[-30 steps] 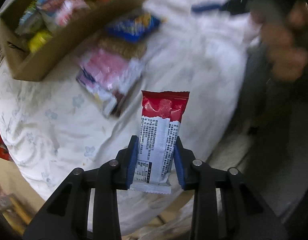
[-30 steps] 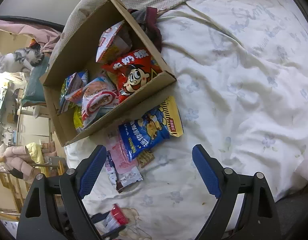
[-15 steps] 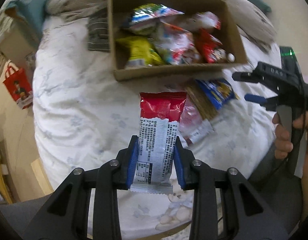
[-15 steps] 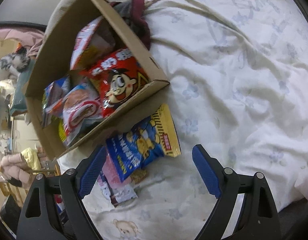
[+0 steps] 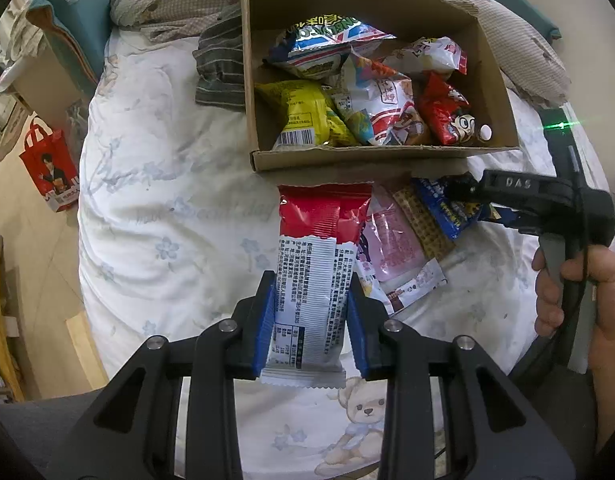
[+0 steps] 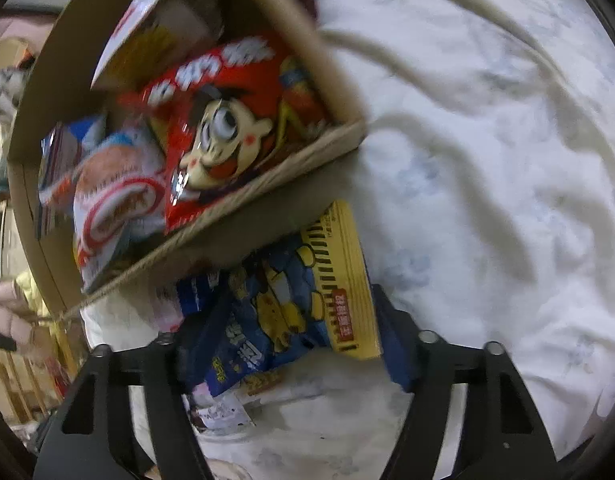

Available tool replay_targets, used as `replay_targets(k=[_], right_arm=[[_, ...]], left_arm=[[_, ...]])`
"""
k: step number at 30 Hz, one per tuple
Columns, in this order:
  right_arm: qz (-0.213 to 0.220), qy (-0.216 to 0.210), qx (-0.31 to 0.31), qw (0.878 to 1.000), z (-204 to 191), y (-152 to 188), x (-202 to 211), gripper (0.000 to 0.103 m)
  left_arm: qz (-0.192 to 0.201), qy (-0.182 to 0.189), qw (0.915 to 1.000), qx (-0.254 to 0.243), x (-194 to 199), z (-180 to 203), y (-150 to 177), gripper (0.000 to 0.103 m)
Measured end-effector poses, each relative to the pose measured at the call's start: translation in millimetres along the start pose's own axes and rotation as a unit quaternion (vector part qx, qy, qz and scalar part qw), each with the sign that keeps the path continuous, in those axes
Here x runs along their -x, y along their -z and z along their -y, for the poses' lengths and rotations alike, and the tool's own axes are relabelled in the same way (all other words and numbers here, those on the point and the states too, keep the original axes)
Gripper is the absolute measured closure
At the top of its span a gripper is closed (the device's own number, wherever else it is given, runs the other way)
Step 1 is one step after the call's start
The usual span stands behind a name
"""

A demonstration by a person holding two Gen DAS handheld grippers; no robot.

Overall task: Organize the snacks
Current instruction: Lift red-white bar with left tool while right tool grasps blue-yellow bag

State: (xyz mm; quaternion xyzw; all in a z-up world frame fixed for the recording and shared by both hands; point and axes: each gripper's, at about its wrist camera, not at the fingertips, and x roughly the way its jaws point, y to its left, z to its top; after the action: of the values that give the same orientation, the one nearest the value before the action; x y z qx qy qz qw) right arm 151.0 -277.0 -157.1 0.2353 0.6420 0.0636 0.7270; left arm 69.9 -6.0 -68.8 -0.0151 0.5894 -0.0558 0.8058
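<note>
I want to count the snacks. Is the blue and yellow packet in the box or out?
Out. The blue and yellow packet lies on the bedsheet just outside the cardboard box, between the right gripper's closing jaws.

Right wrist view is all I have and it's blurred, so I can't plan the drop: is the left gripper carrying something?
Observer: Yes, the left gripper is shut on a red-and-white snack bar.
Operator: Is it over the cardboard box yet?
Observer: No, the bar's top stops just short of its near wall.
Operator: And my right gripper?
Observer: Its jaws have just been closing with the blue packet between them; the left view shows that packet lying against a wafer pack.
</note>
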Motion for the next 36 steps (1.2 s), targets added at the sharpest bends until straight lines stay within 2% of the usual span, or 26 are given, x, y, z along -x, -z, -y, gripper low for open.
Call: replay_targets(k=[1, 3, 4, 9, 29, 36], right_arm=[[0.001, 0.005, 0.008, 1.000, -1.9, 1.0, -1.0, 0.040], [0.001, 0.007, 0.018, 1.000, -3.6, 3.5, -1.1, 0.057], [0.001, 0.004, 0.020, 1.000, -4.2, 4.4, -0.4, 0.062], [0.016, -0.004, 0.032, 0.999, -8.9, 9.1, 9.7, 0.072], [0.076, -0.072, 0.020, 0.994, 9.7, 45.7, 89.5, 0.078], [0.092, -0.110, 0.030, 0.989, -2.1, 65.3, 104.7, 0.079]], left_arm=[[0.001, -0.001, 1.0000, 0.000, -0.1, 0.0, -0.1, 0.074], [0.003, -0.004, 1.0000, 0.000, -0.1, 0.7, 0.2, 0.074], [0.003, -0.005, 1.0000, 0.000, -0.2, 0.6, 0.4, 0.074], [0.006, -0.010, 0.9999, 0.005, 0.4, -1.7, 0.5, 0.074], [0.042, -0.016, 0.9980, 0.043, 20.3, -16.2, -0.7, 0.074], [0.061, -0.019, 0.9967, 0.050, 29.6, -18.7, -1.1, 0.074]])
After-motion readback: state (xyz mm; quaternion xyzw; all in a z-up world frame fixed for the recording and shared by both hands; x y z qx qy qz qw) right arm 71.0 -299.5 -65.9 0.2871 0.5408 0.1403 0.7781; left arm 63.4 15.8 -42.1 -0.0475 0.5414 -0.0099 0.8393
